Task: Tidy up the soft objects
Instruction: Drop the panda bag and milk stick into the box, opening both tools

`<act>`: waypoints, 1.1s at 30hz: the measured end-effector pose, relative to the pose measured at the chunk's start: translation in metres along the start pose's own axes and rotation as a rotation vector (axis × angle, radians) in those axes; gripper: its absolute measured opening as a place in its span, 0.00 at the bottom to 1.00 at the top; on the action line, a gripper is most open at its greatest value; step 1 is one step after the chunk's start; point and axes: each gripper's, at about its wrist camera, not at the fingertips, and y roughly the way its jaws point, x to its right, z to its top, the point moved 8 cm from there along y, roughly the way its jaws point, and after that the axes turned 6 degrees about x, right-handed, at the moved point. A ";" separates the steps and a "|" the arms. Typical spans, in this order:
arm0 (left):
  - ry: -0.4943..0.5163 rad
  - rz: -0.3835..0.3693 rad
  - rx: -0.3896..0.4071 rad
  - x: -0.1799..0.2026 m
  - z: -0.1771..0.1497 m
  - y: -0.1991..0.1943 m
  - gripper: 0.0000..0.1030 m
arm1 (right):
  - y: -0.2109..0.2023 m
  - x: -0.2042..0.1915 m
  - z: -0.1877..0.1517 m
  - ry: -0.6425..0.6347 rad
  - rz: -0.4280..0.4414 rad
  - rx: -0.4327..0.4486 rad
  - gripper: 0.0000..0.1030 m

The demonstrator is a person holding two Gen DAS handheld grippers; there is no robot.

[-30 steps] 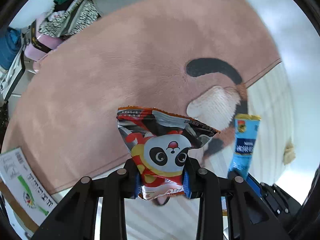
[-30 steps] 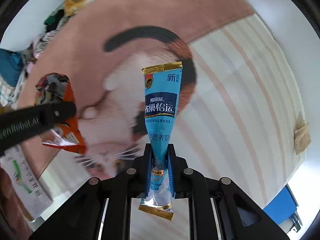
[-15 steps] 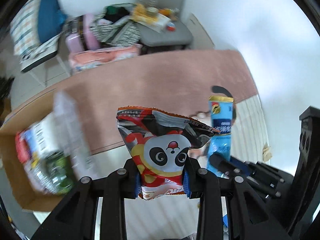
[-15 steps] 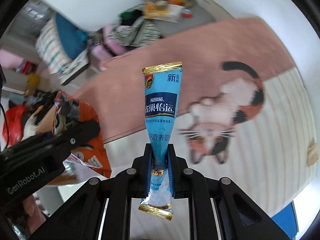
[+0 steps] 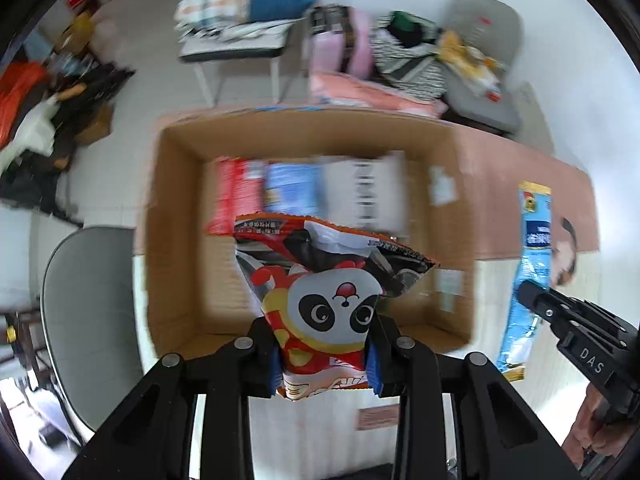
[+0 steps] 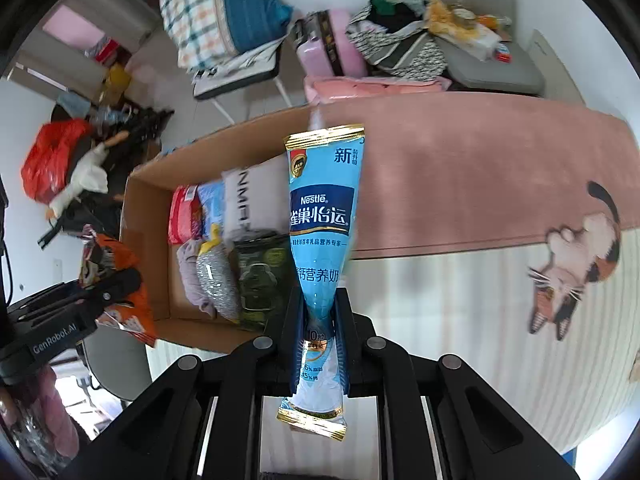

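Box contents [image 5: 316,196] motion-blurred, unreadable

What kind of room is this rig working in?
Most likely a lived-in home room, used for sorting. A pink cat-print rug covers the floor, chairs piled with clothes and bags line the wall, and an open cardboard box sits on the rug's edge.

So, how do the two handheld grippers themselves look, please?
Both are matte black plastic with round silver screws. The left gripper has blue pads on its fingers and white "GenRobot.AI" lettering along its side. The right gripper shows white "DAS" lettering on its body.
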 end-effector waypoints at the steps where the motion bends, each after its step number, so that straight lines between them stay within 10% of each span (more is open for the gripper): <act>1: -0.011 0.005 -0.007 -0.008 -0.001 0.005 0.28 | 0.012 -0.010 0.002 -0.014 -0.015 -0.013 0.14; 24: -0.053 0.072 -0.224 -0.075 -0.008 0.113 0.30 | 0.148 -0.028 0.008 -0.084 -0.181 -0.164 0.26; 27: -0.075 0.061 -0.206 -0.079 -0.003 0.111 0.48 | 0.144 -0.029 0.010 -0.071 -0.161 -0.156 0.58; 33: -0.063 0.074 -0.131 -0.074 0.006 0.090 0.83 | 0.136 -0.034 0.011 -0.083 -0.166 -0.160 0.62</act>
